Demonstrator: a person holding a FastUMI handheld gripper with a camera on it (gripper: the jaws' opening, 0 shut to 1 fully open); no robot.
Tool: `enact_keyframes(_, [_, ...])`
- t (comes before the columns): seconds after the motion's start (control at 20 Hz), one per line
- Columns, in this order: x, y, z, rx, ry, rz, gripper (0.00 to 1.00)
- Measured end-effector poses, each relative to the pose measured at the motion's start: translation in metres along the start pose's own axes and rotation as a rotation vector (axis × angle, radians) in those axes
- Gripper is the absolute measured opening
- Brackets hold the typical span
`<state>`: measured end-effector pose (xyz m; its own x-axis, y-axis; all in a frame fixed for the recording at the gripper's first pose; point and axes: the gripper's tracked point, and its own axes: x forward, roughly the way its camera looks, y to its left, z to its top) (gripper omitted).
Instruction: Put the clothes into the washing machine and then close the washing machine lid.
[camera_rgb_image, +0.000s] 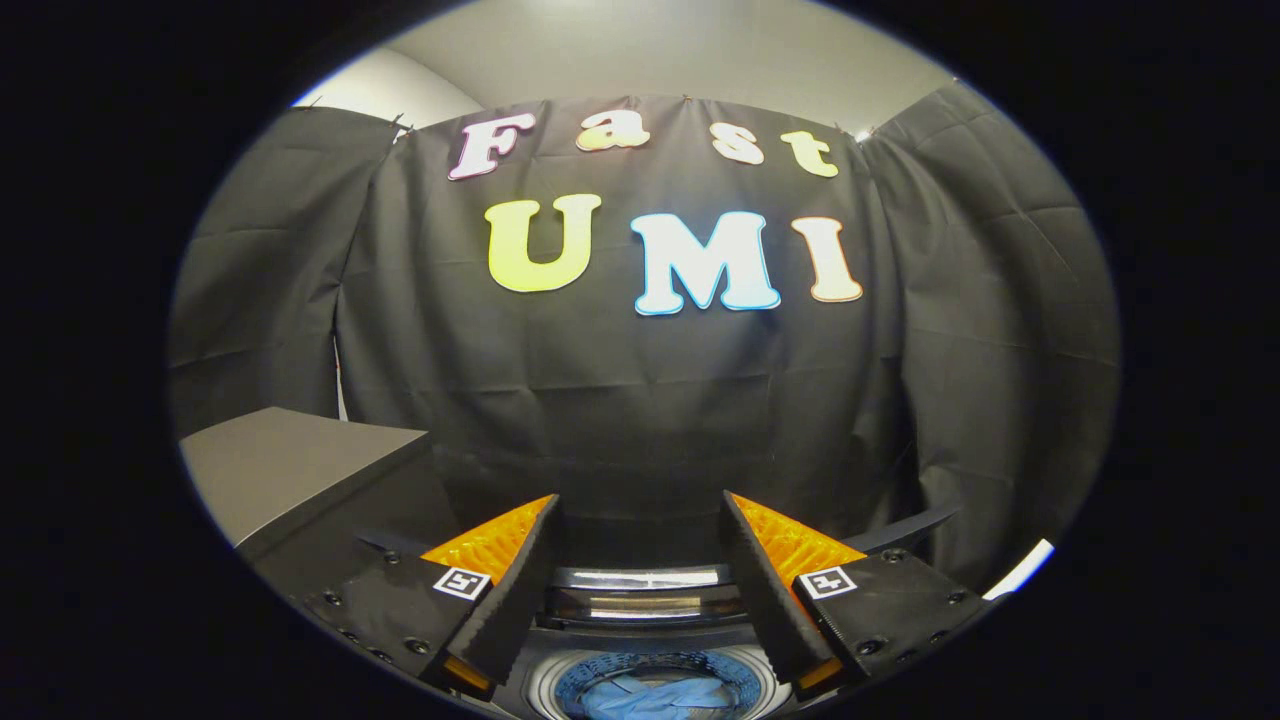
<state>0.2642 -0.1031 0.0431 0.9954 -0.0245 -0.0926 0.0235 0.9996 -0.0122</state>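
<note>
While gripper (640, 560) gapes empty, clothes (655, 697) in washing machine (645, 590) drum below fingers

Spread hand-held gripper (640, 560) above washing machine (645, 600)

Blue clothes (650, 697) in drum, grey box (290, 465), black booth cloth (620, 400).

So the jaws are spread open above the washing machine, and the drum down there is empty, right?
Not quite. The gripper does hang with its jaws spread open above the washing machine, but the drum is not empty: blue clothes lie inside it, below and between the jaws. The gripper view shows this.
</note>
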Motion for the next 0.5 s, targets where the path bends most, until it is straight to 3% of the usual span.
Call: enact_keyframes(0.5, [-0.031,0.000,-0.019,0.003,0.026,0.005,0.97])
